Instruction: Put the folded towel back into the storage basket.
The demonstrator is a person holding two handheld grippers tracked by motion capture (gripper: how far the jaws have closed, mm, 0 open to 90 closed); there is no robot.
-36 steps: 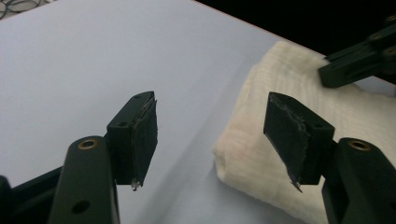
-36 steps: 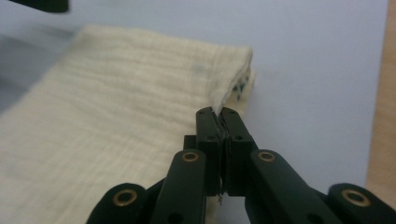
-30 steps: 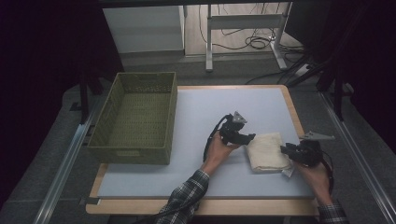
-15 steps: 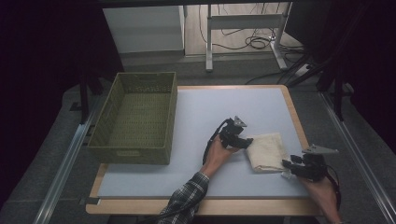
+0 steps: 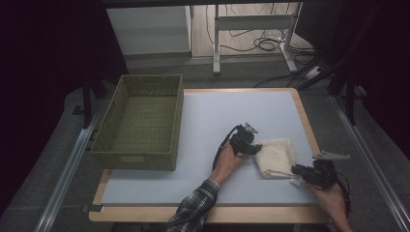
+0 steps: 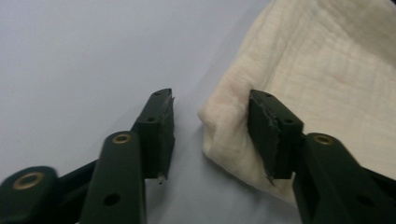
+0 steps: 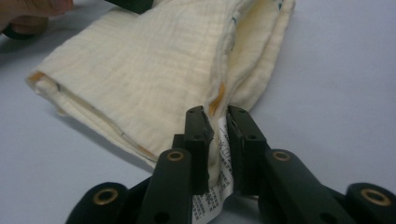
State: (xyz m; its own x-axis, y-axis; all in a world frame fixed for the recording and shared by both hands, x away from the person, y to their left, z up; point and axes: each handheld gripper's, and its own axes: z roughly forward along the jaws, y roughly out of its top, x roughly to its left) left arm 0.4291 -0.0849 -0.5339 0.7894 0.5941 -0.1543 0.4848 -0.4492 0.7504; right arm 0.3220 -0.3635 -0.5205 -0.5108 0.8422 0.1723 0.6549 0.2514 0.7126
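Two grippers work at one folded cream cloth, which lies on the pale mat well to the right of the green basket. At the cloth's left corner the left gripper has one jaw resting on top of the fabric and the other on bare mat just beside it; in the left gripper view its jaws have just been closing, yet a clear gap remains and the cloth's folded corner sits between them, not pinched. At the corner farthest from the basket, the right gripper has also just been closing: in the right gripper view its jaws stand narrow, clamped on the cloth's edge and the printed white label sewn there, though how many layers are caught is hard to tell. A sleeve of checked fabric covers the left forearm.
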